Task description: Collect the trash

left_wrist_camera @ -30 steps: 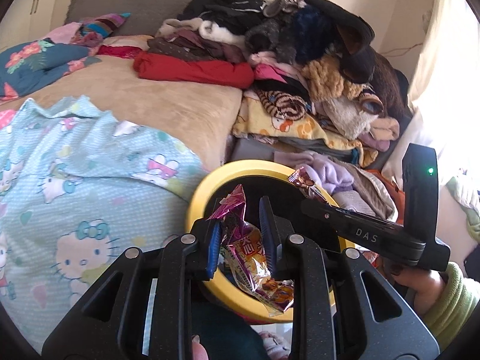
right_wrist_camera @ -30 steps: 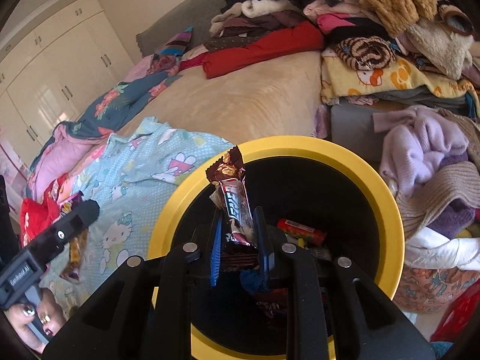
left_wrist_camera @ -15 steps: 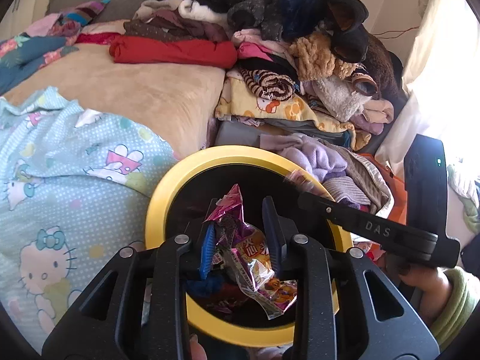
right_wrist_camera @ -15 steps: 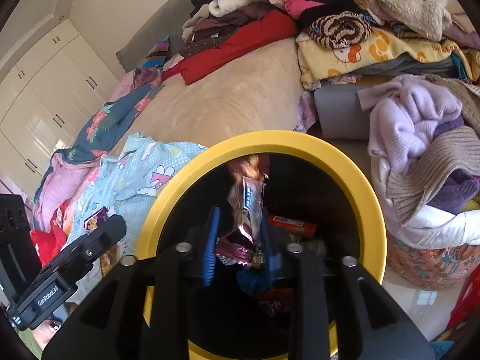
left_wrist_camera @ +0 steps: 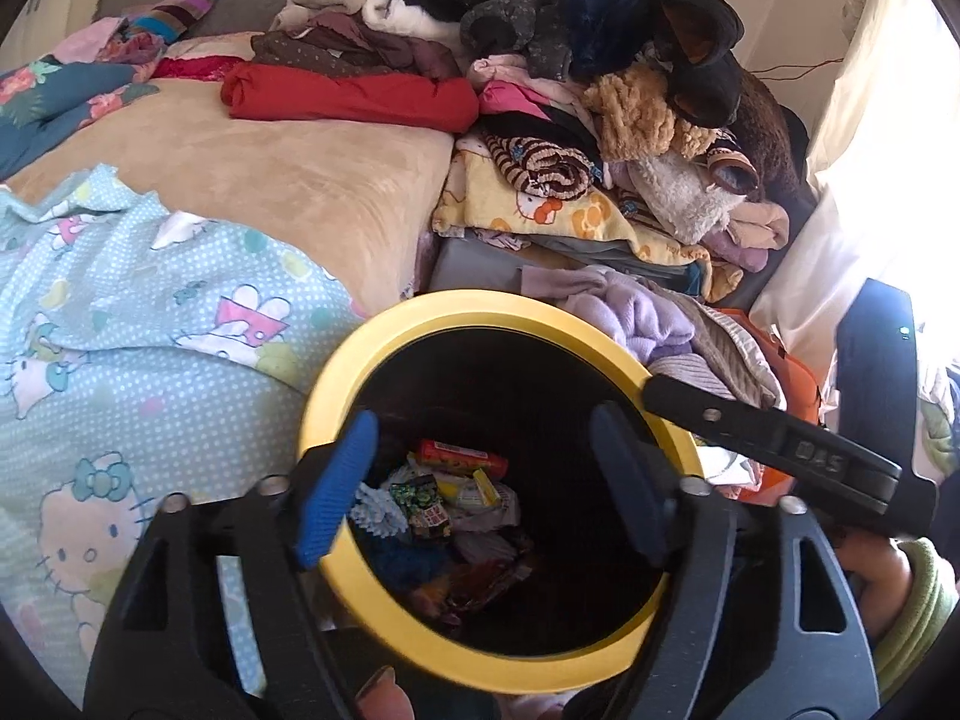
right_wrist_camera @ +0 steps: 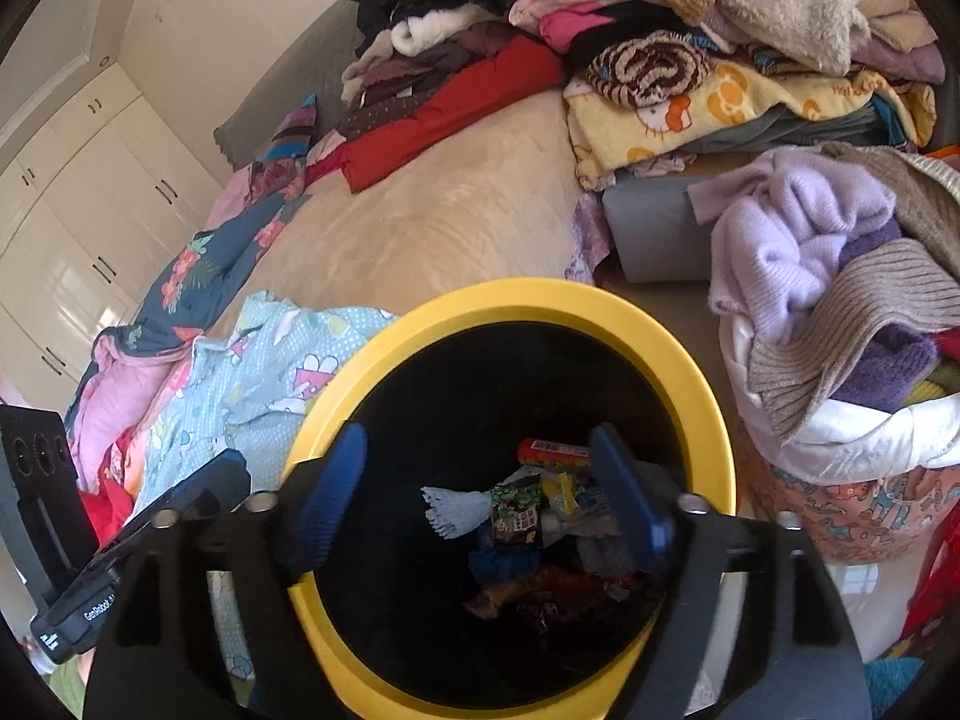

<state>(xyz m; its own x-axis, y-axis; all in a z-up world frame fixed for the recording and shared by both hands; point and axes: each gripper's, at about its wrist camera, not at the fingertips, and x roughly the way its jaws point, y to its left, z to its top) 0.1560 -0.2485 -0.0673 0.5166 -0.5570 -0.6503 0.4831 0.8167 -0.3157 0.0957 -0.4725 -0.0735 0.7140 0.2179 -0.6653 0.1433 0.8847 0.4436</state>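
**Both wrappers dropped into the yellow-rimmed bin**

A second ago each gripper pinched a snack wrapper above the bin; now both wrappers have left the jaws and lie with the rest of the trash (left_wrist_camera: 462, 498) at the bottom of the black bin (left_wrist_camera: 504, 312), whose yellow rim circles the heap. In that heap a red-orange packet (right_wrist_camera: 555, 451) lies at the far side, a green-and-black wrapper (right_wrist_camera: 515, 513) near the middle, and a pale blue crinkled piece (right_wrist_camera: 453, 510) beside it.

The left gripper (left_wrist_camera: 483, 492) hangs over the bin's mouth, its jaws opening wide with nothing between them; one blue-padded finger (left_wrist_camera: 336, 495) overlaps the near-left rim. The right gripper (right_wrist_camera: 477, 495) hangs over the same opening, its jaws likewise opening and empty. In the left wrist view the right gripper's body reaches in from the right, held by a hand in a green sleeve (left_wrist_camera: 918, 612).

The bin stands against a bed with a tan blanket (left_wrist_camera: 288, 180) and a light blue cartoon-cat sheet (left_wrist_camera: 120, 348). A tall pile of clothes (left_wrist_camera: 570, 72) fills the bed's far end, and a lilac sweater (right_wrist_camera: 798, 228) tops a basket just right of the bin.
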